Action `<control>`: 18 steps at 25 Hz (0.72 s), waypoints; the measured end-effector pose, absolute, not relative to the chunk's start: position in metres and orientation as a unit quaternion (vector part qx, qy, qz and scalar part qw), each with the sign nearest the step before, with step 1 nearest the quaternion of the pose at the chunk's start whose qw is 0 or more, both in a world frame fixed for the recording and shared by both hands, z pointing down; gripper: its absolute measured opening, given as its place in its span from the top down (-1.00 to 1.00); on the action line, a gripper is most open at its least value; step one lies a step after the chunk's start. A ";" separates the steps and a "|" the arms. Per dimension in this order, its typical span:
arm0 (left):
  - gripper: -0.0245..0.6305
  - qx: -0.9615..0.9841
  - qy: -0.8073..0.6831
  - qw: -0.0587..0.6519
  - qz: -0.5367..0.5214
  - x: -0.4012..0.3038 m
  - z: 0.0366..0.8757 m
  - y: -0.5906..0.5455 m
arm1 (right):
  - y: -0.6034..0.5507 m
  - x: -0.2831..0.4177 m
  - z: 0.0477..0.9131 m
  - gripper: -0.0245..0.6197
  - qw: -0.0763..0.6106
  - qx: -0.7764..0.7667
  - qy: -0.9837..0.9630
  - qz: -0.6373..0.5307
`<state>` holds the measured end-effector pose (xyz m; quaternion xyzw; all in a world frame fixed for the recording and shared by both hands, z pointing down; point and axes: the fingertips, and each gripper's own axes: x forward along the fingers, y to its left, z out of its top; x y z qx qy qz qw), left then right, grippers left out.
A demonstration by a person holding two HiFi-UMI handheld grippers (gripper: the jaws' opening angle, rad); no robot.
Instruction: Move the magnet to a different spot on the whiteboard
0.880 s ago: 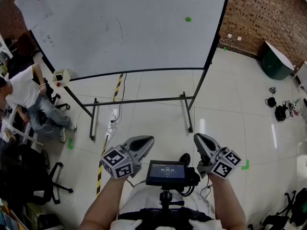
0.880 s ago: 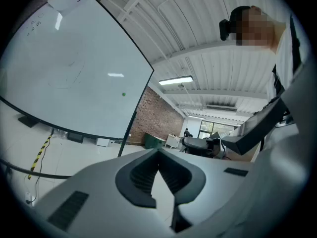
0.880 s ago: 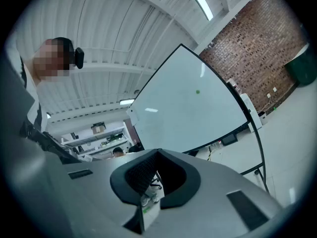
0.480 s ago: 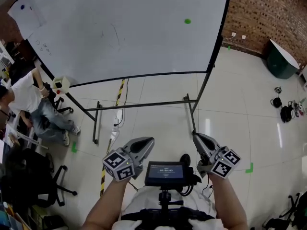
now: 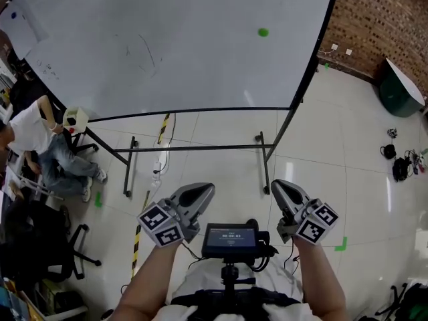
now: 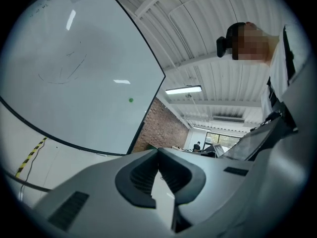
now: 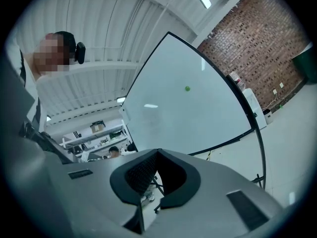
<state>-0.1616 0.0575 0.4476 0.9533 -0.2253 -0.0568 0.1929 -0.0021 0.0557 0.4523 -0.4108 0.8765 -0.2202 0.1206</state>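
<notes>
A: Left tongs (image 5: 198, 194), right tongs (image 5: 282, 191)?
B: Both closed, nothing gripped. Held side by side above tiled floor (image 5: 334, 152).
A: Magnet (image 5: 263, 32)?
B: Green, stuck on whiteboard (image 5: 167, 52), upper right, well apart from both tongs.

Tiled workshop floor, seen from above
A brick wall (image 5: 381, 19) fills the upper right, with a dark green table (image 5: 400, 95) at the right edge below it. A seated person (image 5: 40, 139) is at far left, a black office chair (image 5: 40, 246) at lower left, and yellow-and-black tape (image 5: 164, 127) near centre.
</notes>
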 end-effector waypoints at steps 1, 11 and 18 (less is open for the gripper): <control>0.89 0.953 -0.226 0.192 -0.059 -0.156 0.446 0.049 | 0.047 0.004 0.452 0.88 0.120 -0.410 0.877 -0.221; 0.89 0.946 -0.258 0.195 -0.032 -0.099 0.448 -0.018 | -0.028 0.064 0.447 0.88 0.136 -0.389 0.884 -0.221; 0.89 0.941 -0.287 0.181 -0.009 -0.059 0.446 -0.048 | -0.067 0.107 0.440 0.88 0.145 -0.377 0.891 -0.208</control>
